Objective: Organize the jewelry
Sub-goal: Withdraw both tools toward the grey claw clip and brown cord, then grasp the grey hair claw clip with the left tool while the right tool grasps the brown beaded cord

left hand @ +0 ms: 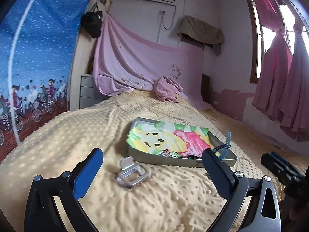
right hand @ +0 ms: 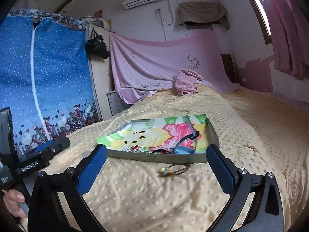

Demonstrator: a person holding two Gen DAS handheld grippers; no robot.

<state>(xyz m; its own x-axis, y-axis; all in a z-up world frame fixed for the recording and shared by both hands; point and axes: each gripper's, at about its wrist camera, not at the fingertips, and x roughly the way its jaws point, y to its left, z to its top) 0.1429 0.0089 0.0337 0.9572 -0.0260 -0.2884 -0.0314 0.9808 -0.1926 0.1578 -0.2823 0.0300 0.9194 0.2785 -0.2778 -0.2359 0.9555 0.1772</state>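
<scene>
With jaws wide apart and empty, the left gripper (left hand: 152,166) is nearest the clear plastic hair clip (left hand: 133,174), just before the shallow grey cardboard tray (left hand: 164,159), long axis crosswise.

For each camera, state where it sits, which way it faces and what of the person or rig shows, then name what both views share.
Left wrist: on the left tongs, facing across the bed to a clear clasp before the tray; right tongs at the right edge.
Right wrist: on the right tongs, facing a beaded cord and the tray; left hand at left.
Shared: tray, yellow blanket, pink sheet, air conditioner.
</scene>
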